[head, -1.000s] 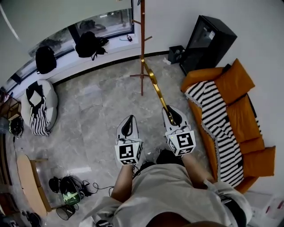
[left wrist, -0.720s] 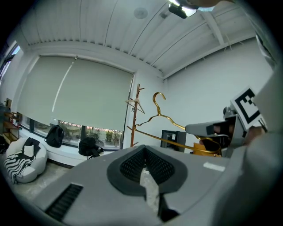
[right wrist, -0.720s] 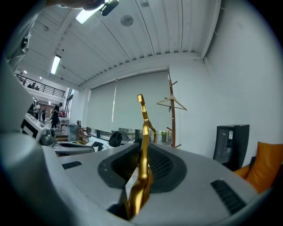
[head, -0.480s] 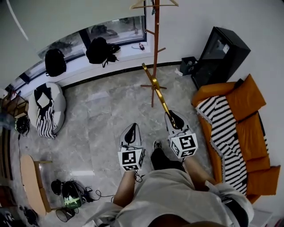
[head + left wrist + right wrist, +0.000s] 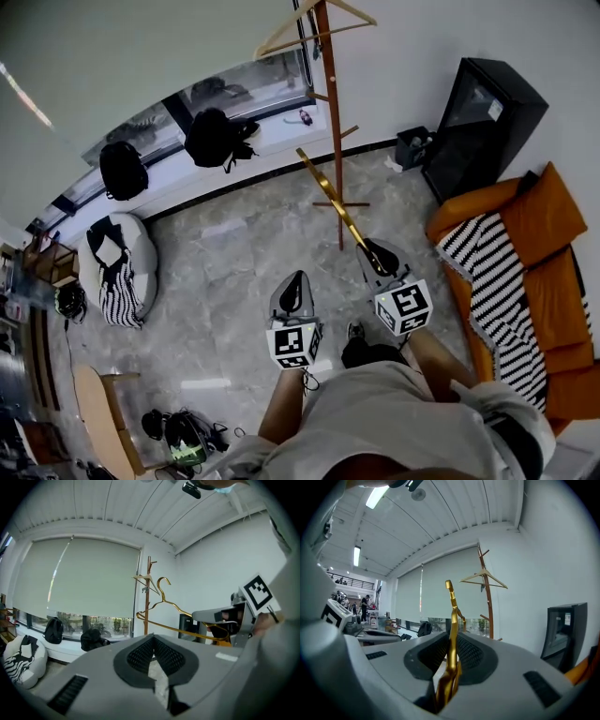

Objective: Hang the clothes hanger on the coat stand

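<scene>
A gold metal clothes hanger (image 5: 336, 199) juts forward from my right gripper (image 5: 375, 251), which is shut on one end of it. In the right gripper view the gold hanger (image 5: 452, 620) stands on edge between the dark pads of the right gripper (image 5: 450, 654). The wooden coat stand (image 5: 330, 112) rises just beyond the hanger's far end and carries a wooden hanger (image 5: 309, 23) at its top. My left gripper (image 5: 293, 283) is level beside the right one, shut and empty. In the left gripper view, beyond the left gripper (image 5: 152, 640), the gold hanger (image 5: 178, 609) reaches towards the coat stand (image 5: 147, 597).
A black cabinet (image 5: 487, 117) stands at the wall right of the stand. An orange sofa (image 5: 539, 234) with a striped blanket lies at the right. Backpacks (image 5: 216, 136) sit on the window ledge, a white beanbag (image 5: 117, 267) at the left. The marble floor (image 5: 234, 253) lies between.
The person has walked towards the coat stand with both grippers held ahead. The stand now looms closer, and the gold hanger's tip is nearer its pole.
</scene>
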The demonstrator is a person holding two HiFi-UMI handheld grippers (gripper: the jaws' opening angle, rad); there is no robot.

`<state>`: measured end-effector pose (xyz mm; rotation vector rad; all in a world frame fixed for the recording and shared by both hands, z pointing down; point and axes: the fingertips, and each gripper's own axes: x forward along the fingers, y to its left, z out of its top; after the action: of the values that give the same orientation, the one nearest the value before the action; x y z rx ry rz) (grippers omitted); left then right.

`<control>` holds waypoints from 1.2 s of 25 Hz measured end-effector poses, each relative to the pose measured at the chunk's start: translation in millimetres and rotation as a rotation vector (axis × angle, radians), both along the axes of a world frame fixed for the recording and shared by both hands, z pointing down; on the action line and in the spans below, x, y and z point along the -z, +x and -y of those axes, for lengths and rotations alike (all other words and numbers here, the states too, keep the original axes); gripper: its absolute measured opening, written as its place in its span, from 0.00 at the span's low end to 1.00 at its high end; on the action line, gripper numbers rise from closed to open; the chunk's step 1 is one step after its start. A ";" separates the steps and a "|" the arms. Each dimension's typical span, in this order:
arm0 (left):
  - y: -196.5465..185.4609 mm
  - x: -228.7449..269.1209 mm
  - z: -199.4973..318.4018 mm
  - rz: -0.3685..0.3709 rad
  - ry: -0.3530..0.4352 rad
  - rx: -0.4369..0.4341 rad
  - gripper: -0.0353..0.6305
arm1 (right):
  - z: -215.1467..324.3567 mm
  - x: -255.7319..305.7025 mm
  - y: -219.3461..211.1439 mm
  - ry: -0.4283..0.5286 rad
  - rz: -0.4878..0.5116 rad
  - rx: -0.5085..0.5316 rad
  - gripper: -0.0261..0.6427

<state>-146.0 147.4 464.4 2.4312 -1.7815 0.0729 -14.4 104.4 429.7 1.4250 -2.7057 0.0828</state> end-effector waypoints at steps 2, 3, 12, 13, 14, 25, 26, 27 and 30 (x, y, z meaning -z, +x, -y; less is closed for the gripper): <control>7.6 -3.2 21.9 0.012 -0.011 -0.010 0.06 | 22.6 -1.0 5.3 -0.008 0.003 0.021 0.12; 11.1 -4.4 31.2 0.021 -0.014 -0.013 0.06 | 32.8 -1.5 8.7 -0.013 0.006 0.032 0.12; 12.6 -8.0 95.2 0.042 -0.027 -0.032 0.06 | 102.3 -3.9 11.1 -0.039 0.026 0.098 0.12; 12.6 -7.8 102.2 0.049 -0.027 -0.037 0.06 | 107.5 -3.3 10.8 -0.039 0.028 0.105 0.12; 13.5 -7.5 110.1 0.054 -0.028 -0.042 0.06 | 113.4 -3.2 11.4 -0.041 0.028 0.109 0.12; 3.2 -6.5 212.5 0.192 0.000 -0.161 0.06 | 172.5 -9.4 6.2 -0.066 0.018 0.109 0.12; 1.2 -3.4 225.1 0.207 0.006 -0.180 0.06 | 177.0 -8.5 4.1 -0.071 0.016 0.116 0.12; 0.2 0.2 238.1 0.231 0.013 -0.201 0.06 | 181.5 -7.3 2.7 -0.076 0.015 0.124 0.12; -0.8 6.5 279.8 0.383 0.043 -0.258 0.06 | 196.3 -2.1 2.0 -0.088 0.041 0.152 0.12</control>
<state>-146.8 -132.5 457.8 2.8157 -1.5915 0.5655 -12.4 -91.8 431.8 1.2041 -2.7943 0.2201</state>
